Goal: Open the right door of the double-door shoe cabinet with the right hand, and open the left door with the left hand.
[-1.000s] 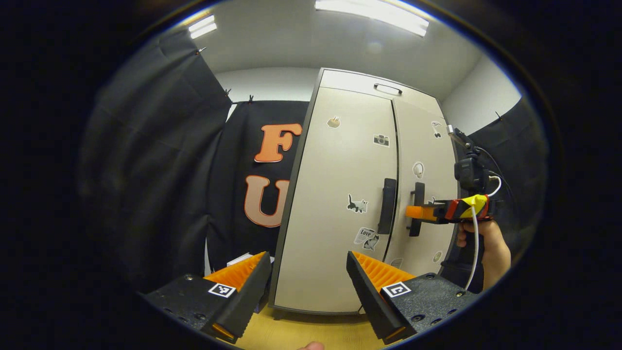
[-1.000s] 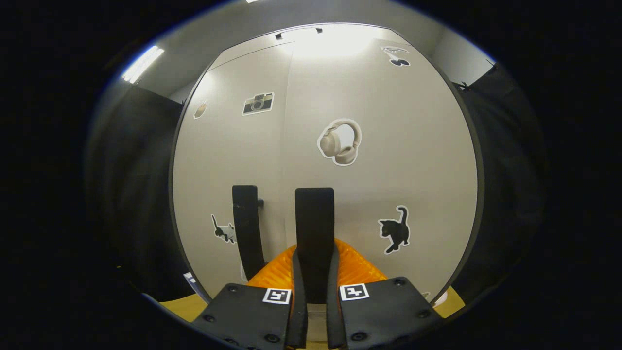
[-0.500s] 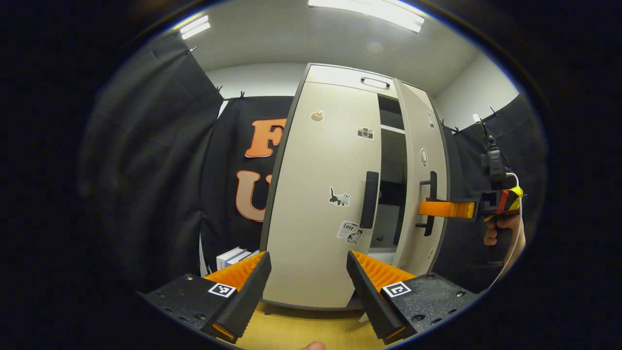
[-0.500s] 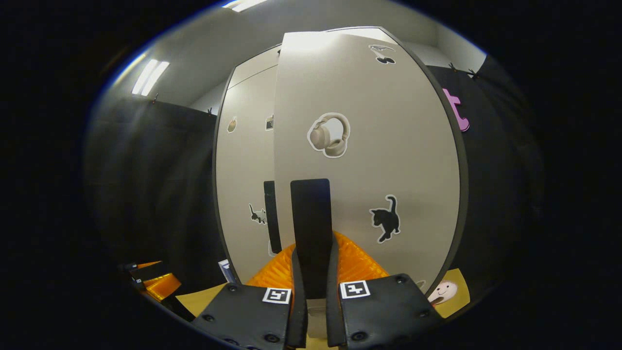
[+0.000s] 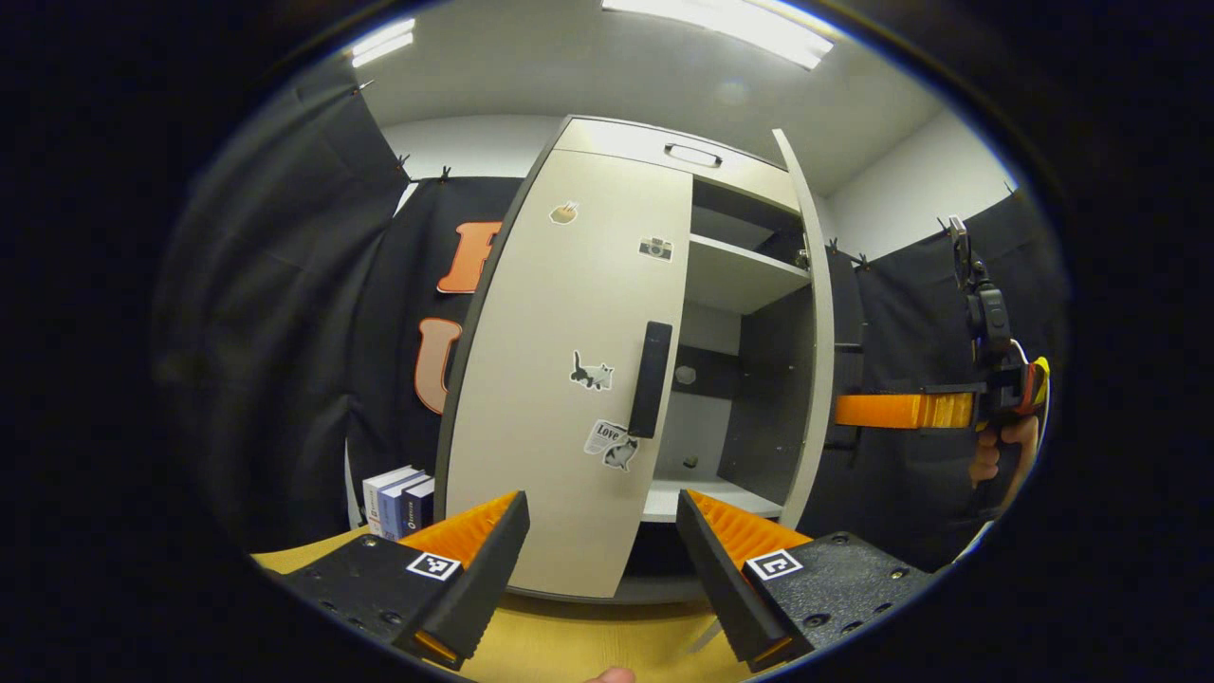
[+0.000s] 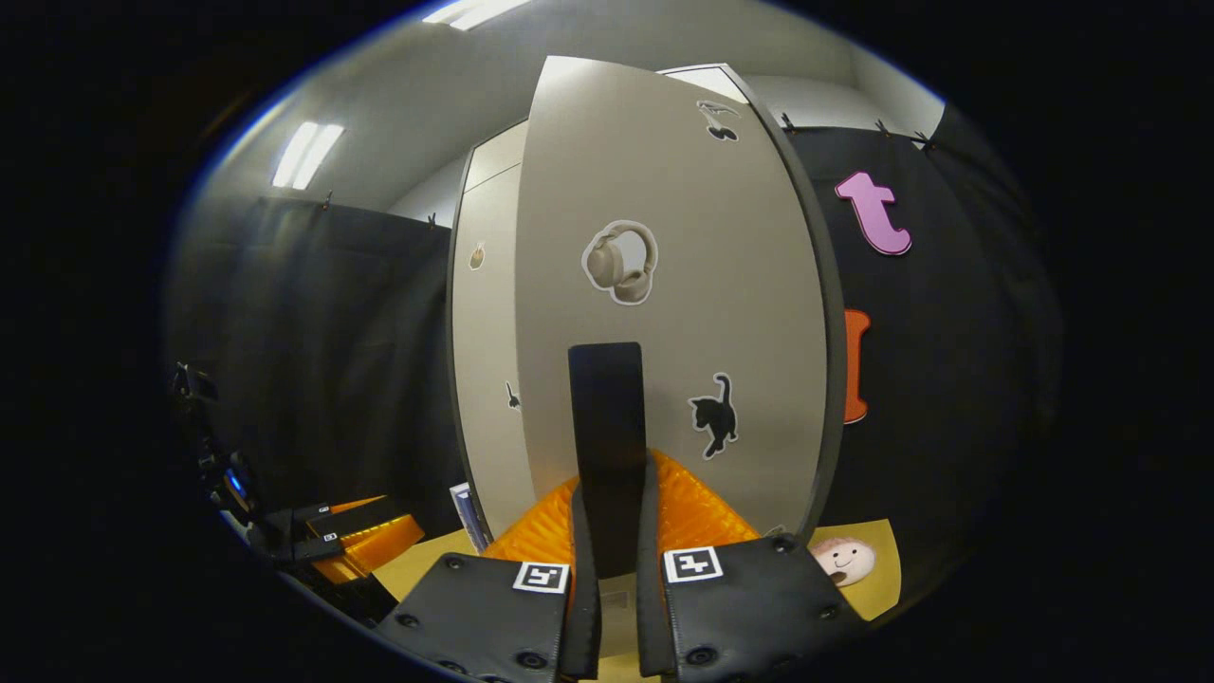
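Each gripper's black, screw-studded finger mounts (image 5: 835,579) are wearing small square black-and-white markers (image 6: 541,576). Farther off, the right gripper's yellow-and-red-taped body (image 5: 1032,384) is carrying a black camera with a white cable.

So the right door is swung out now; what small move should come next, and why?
Probably bring the left gripper forward to the left handle and close on it. Its jaws stand open, short of the left door, which is shut, while the right door stands wide open with the right gripper clamped on its handle. So only the left door remains.
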The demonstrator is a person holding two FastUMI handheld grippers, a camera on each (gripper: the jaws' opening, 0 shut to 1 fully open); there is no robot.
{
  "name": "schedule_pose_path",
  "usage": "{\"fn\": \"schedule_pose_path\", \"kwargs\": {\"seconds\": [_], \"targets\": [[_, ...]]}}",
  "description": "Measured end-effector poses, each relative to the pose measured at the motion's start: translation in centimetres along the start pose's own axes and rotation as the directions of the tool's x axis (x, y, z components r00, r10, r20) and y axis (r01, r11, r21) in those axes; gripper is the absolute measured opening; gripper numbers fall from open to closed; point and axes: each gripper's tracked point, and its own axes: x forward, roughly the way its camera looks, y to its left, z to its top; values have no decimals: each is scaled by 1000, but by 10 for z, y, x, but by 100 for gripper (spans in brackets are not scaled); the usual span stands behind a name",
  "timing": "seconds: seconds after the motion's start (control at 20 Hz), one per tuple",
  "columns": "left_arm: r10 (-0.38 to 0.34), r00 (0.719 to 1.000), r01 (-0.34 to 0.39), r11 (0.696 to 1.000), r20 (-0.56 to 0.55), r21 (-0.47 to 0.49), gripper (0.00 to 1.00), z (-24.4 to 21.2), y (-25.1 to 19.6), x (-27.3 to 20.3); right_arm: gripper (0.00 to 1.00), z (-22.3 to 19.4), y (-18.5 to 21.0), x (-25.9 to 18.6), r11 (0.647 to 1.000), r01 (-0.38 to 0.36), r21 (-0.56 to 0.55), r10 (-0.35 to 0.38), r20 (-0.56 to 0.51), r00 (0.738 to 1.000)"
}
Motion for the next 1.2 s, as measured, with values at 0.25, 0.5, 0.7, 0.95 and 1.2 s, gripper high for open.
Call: {"fn": "schedule_pose_path", "kwargs": {"seconds": [0.25, 0.5, 0.7, 0.95, 1.2], "targets": [[-41, 999, 40, 999, -25, -13, 94, -10, -21, 3, 23, 1, -7, -11, 1000, -14, 4, 14, -13, 1000], [-61, 998, 60, 998, -25, -29, 96, -14, -31, 9, 23, 2, -13, -18, 1000, 10, 6, -9, -14, 1000], [-77, 996, 76, 996, -33, -42, 94, -17, -37, 15, 23, 2, -22, -21, 998, 54, -14, -54, -10, 998], [-101, 994, 98, 993, -36, -67, 97, -20, -45, 22, 22, 2, -28, -22, 993, 118, -16, -118, -7, 993], [-121, 992, 117, 989, -39, -94, 94, -22, -51, 22, 22, 3, -39, -22, 981, 189, -39, -189, 8, 982]]}}
